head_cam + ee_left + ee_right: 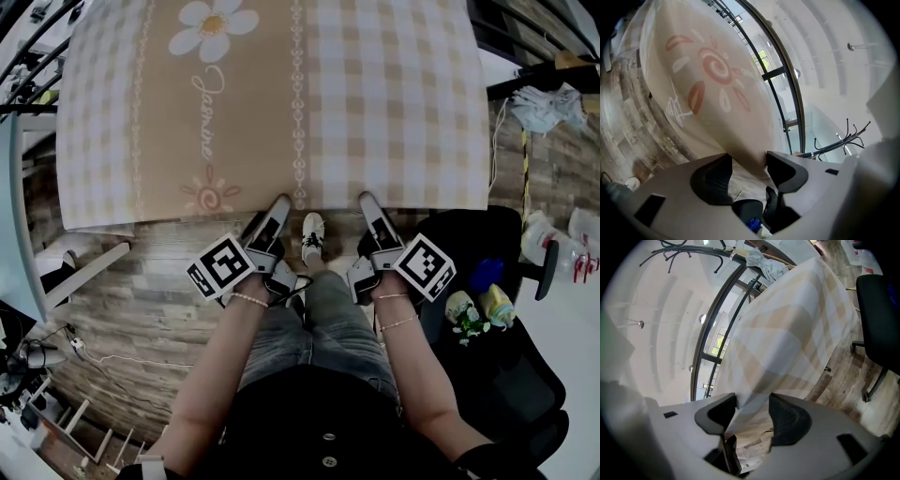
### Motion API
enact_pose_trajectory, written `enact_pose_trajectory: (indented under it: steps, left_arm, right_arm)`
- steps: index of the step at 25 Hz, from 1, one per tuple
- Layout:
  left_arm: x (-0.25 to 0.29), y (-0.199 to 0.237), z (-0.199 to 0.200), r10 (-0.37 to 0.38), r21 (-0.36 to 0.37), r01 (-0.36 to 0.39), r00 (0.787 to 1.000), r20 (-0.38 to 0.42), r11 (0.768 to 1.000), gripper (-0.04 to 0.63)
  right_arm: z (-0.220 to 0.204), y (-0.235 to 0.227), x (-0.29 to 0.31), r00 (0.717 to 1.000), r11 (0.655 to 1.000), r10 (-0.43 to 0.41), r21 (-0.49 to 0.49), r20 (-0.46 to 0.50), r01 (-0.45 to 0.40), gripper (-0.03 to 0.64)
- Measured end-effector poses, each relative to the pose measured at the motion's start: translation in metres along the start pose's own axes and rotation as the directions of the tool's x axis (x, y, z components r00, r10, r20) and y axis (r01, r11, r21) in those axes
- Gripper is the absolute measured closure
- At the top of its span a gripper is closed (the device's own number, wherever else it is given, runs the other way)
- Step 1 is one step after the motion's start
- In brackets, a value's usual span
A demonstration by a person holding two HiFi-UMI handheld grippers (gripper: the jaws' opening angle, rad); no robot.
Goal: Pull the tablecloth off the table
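Observation:
A beige checked tablecloth [375,103] with a daisy and a cursive word covers the table, and its near edge hangs in front of me. My left gripper [272,214] is at that hem left of centre. In the left gripper view the cloth edge [740,140] hangs between the jaws of the left gripper [749,161]; it touches one jaw and stands clear of the other. My right gripper [370,204] is at the hem a little to the right. The right gripper [752,401] has a fold of cloth [787,333] between its wide-apart jaws.
A black office chair [497,375] stands at my right with small bottles and a plant [478,309] on it. White bags [548,108] lie at the far right. Cables and a stand [37,356] are at the left on the wood-pattern floor [141,300]. My white shoe [313,234] is under the hem.

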State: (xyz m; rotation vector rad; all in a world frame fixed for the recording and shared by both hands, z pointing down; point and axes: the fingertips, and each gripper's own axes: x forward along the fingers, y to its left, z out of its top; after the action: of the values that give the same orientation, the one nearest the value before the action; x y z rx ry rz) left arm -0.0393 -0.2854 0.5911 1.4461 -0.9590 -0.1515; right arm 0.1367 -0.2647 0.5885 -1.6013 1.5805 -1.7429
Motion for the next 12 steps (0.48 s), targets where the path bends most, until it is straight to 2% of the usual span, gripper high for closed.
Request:
enact_pose_trajectory:
  steps: [7, 12]
  left_arm:
    - [-0.0020, -0.0012, -0.0014, 0.000, -0.020, 0.000, 1.000, 0.009, 1.000, 0.373]
    - [-0.0019, -0.0049, -0.0004, -0.007, -0.031, 0.007, 1.000, 0.014, 0.999, 0.413]
  right_arm:
    - [-0.0005, 0.0012, -0.0036, 0.999, 1.000, -0.012, 0.000, 0.040, 0.012, 0.406]
    - [-0.0002, 0.0055, -0.0040, 0.999, 1.000, -0.013, -0.012, 0.052, 0.013, 0.436]
